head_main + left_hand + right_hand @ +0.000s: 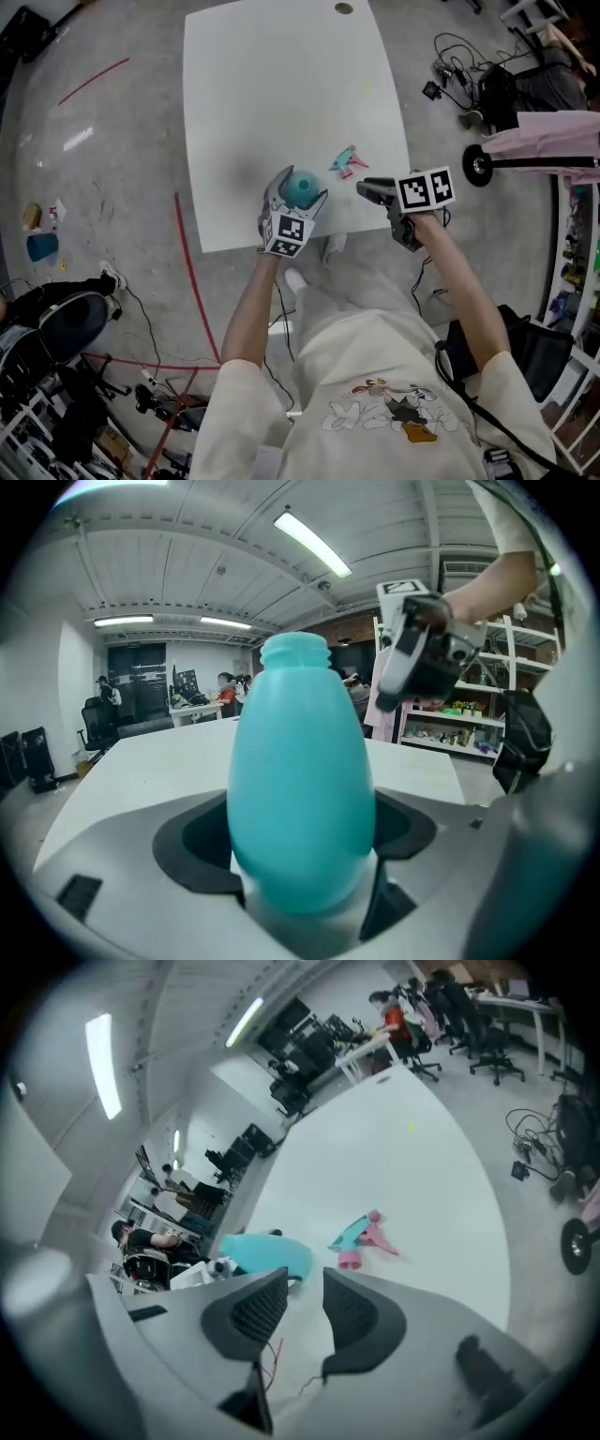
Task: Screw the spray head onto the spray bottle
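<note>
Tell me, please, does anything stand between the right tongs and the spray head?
Nothing visible does. The spray head lies on the bare table just ahead of the open, empty right tongs. The bottle is off to one side, not on that line.

The person wears a cream short-sleeved T-shirt [375, 361] with a cartoon print [384, 412] on the chest and pale trousers [349, 281]; the left gripper [300, 187] and right gripper [364, 188] are grey-bodied with black pads, each carrying a white cube [286, 234] of black square markers.
</note>
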